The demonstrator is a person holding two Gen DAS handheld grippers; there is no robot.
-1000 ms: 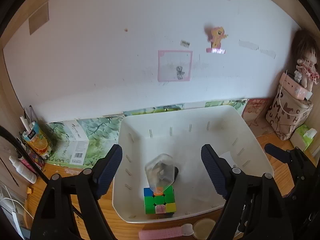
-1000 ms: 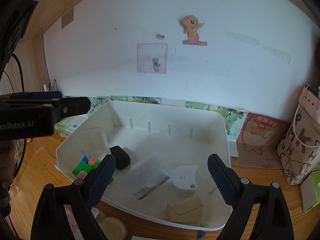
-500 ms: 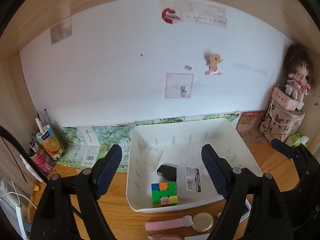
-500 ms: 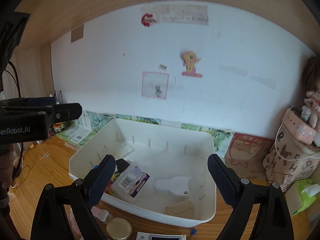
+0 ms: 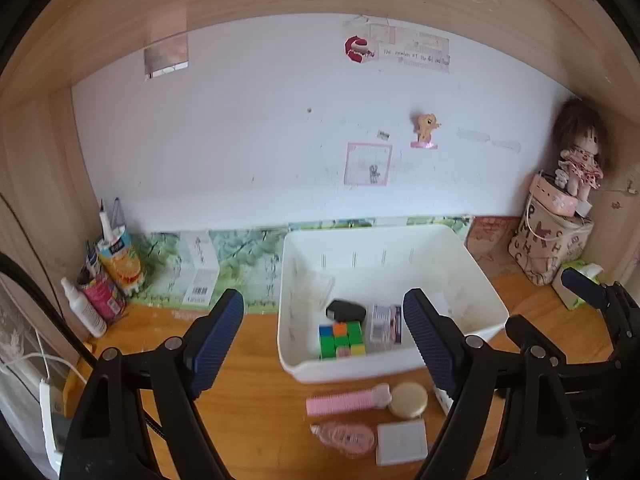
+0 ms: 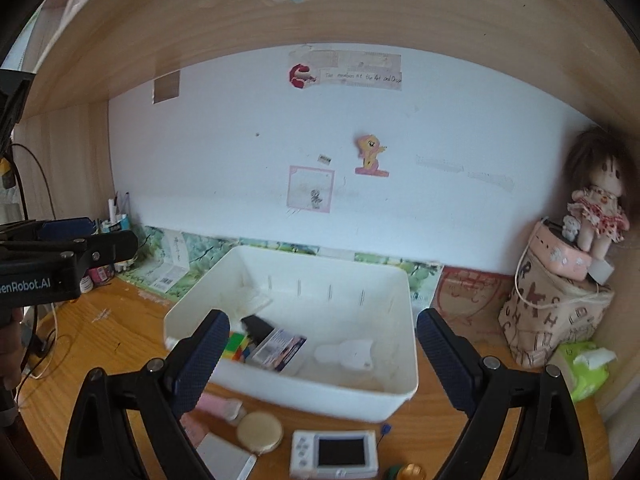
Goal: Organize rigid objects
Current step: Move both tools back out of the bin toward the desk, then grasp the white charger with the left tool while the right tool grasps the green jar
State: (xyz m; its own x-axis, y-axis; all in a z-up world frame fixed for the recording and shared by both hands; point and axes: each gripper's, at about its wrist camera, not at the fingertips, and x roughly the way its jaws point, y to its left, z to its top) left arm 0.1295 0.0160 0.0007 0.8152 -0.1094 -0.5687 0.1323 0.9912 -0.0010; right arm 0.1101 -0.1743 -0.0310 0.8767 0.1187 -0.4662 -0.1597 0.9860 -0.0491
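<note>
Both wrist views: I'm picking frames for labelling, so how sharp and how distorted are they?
Left wrist view: strong fisheye bowing of the wooden shelf edges; the pink comb and round compact look soft, the puzzle cube in the white bin readable. Right wrist view: same bowing, black corners; the handheld device is fairly sharp, the bin's near rim smeared.

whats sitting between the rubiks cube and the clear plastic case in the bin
Nothing: in the left wrist view the cube and the clear case lie side by side in the white bin, apparently touching.

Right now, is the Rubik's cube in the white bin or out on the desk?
In. The Rubik's cube sits on the white bin floor, near its front wall.
</note>
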